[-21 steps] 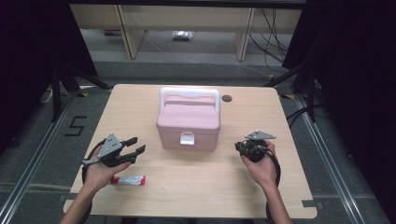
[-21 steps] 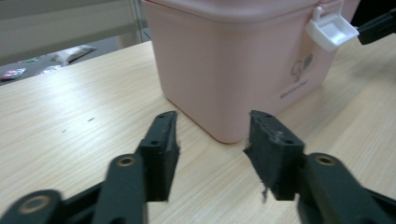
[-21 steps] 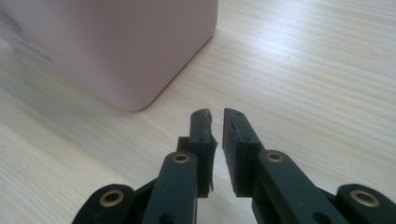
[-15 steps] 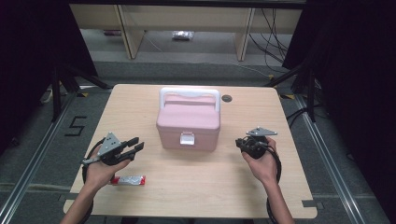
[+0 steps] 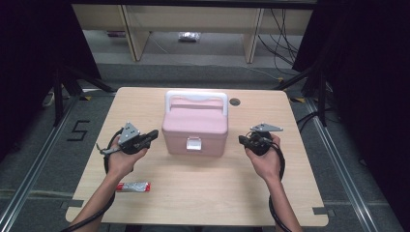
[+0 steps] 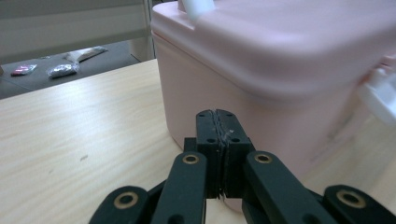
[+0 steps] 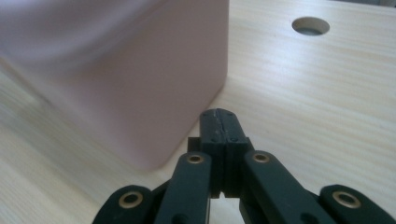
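A pink lidded box (image 5: 195, 126) with a white handle and a white front latch (image 5: 193, 143) stands in the middle of the wooden table (image 5: 193, 193). My left gripper (image 5: 153, 134) sits just left of the box, jaws pressed together with nothing between them; in the left gripper view its tips (image 6: 218, 122) point at the box's near corner (image 6: 261, 84). My right gripper (image 5: 241, 139) is just right of the box, also shut and empty; its tips (image 7: 219, 122) point at the box's side (image 7: 116, 70).
A small red and silver packet (image 5: 134, 186) lies on the table near the front left, by the left forearm. A round cable hole (image 5: 235, 102) is in the table behind the box (image 7: 310, 25). Shelving and cables stand on the floor beyond the table.
Both grippers have drawn a little closer to the box's sides. The box and the packet have not moved.
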`<state>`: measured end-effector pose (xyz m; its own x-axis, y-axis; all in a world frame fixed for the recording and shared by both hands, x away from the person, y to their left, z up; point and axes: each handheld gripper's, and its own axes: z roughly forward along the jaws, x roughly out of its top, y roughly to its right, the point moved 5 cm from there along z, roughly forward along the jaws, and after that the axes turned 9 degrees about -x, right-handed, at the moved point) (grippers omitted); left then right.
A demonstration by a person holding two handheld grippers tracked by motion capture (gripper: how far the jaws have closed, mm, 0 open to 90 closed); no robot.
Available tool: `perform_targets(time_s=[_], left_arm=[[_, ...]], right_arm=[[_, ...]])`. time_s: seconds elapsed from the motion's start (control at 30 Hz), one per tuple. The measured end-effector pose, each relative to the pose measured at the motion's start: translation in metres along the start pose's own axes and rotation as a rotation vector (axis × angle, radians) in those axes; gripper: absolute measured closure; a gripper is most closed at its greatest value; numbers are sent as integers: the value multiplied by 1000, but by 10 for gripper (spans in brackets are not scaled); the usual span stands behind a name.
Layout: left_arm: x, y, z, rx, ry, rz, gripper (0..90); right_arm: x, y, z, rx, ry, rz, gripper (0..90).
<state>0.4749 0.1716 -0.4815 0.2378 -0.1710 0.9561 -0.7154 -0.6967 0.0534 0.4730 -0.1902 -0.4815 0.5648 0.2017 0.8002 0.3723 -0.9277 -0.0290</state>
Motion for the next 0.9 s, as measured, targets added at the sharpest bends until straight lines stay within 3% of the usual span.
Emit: perform_targets(time_s=[0.07,0.27,0.37,0.5,0.57,0.77,0.8,0.9], left_arm=[[4,-2,7,-5,-21,28,886],[3,1,12,-18,-37,45,893],[1,1,12,-22,-39,39,895],[-2,1,13,-26,-51,34,896],[-2,0,14,-31,-48,34,897],[-3,1,11,-34,-59,40,897],[-3,0,11,-40,-52,40,897],[-7,-5,3,-21,-50,24,897]], right_arm=[[9,-5,5,13,2,-11,900],[20,-16,14,13,-4,-28,900],[24,-20,18,24,7,-50,900],[25,-25,22,29,-7,-31,900],[26,-25,23,9,-20,-31,900],[27,-26,26,21,-4,-33,900],[27,-26,25,-1,-7,-31,900],[29,-36,29,18,-9,-33,900]])
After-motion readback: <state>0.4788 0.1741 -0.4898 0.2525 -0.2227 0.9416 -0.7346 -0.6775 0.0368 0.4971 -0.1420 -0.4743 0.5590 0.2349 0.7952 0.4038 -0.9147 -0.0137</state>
